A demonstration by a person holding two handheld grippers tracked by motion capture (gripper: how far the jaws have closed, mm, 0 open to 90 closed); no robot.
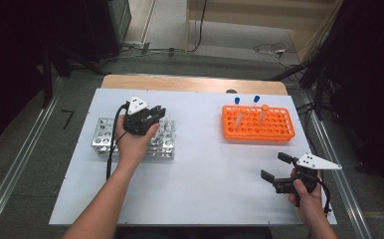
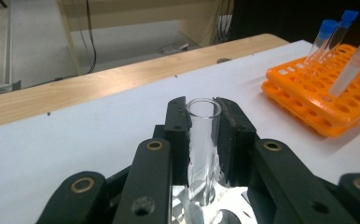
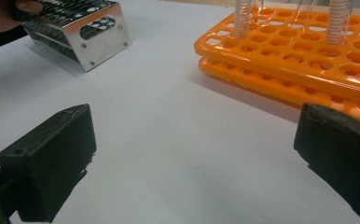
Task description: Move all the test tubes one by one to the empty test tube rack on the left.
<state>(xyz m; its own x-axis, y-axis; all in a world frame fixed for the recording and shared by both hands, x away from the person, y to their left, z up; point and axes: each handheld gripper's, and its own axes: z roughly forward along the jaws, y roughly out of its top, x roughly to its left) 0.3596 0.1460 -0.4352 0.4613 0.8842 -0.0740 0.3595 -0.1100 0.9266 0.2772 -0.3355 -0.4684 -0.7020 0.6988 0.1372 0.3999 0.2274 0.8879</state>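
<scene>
One glass tube (image 2: 202, 140) sits clamped upright in your left gripper (image 2: 204, 122), its lower end right over the holes of the metal rack (image 1: 102, 135) on the left of the table, so you look to be seating it there. Next you'll want it lined up straight over a hole, lowered gently, then let go. Your right gripper (image 1: 277, 172) waits near the right edge, jaws spread wide and holding nothing. Far right, the orange rack (image 1: 269, 130) carries capped tubes (image 1: 240, 115). It all rests on a white sheet (image 1: 205, 169) over a wooden table (image 1: 190, 83); grey floor and cables (image 1: 274, 50) lie beyond.
</scene>
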